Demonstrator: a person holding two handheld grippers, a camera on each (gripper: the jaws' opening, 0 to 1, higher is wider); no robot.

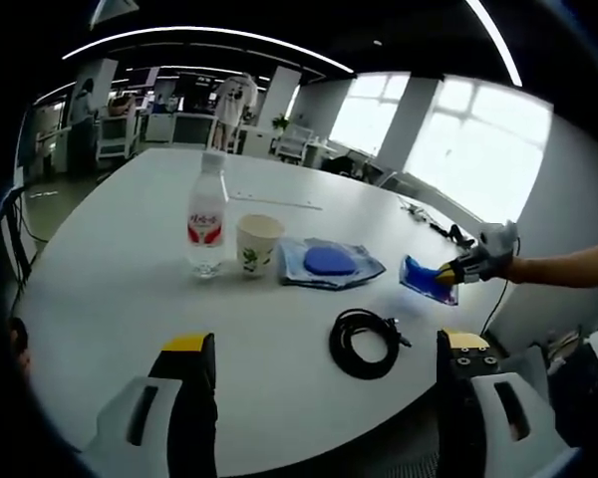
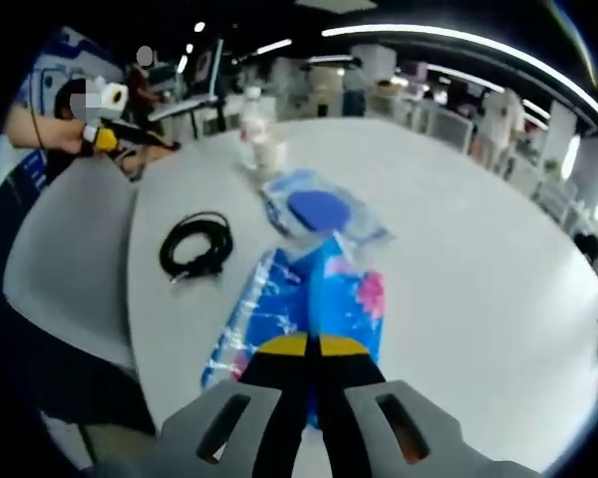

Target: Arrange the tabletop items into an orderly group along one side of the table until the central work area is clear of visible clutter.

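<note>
Nearest, my right gripper (image 2: 312, 349) clamps the blue patterned plastic packet (image 2: 309, 299); coiled black cable (image 2: 194, 244) at ten o'clock; my left gripper (image 1: 324, 349) gapes wide.

The table (image 1: 130, 299) is white. The bottle (image 1: 207, 211) is clear with a red and white label. The paper cup (image 1: 258, 244) is cream with a small green picture. The cable (image 1: 365, 342) is black. One packet (image 1: 329, 264) is pale blue with a dark blue round patch; the other packet (image 2: 314, 304) is bright blue — with pink and white splashes. Both grippers have yellow tips — right gripper (image 2: 307, 349), left gripper (image 1: 329, 347).
</note>
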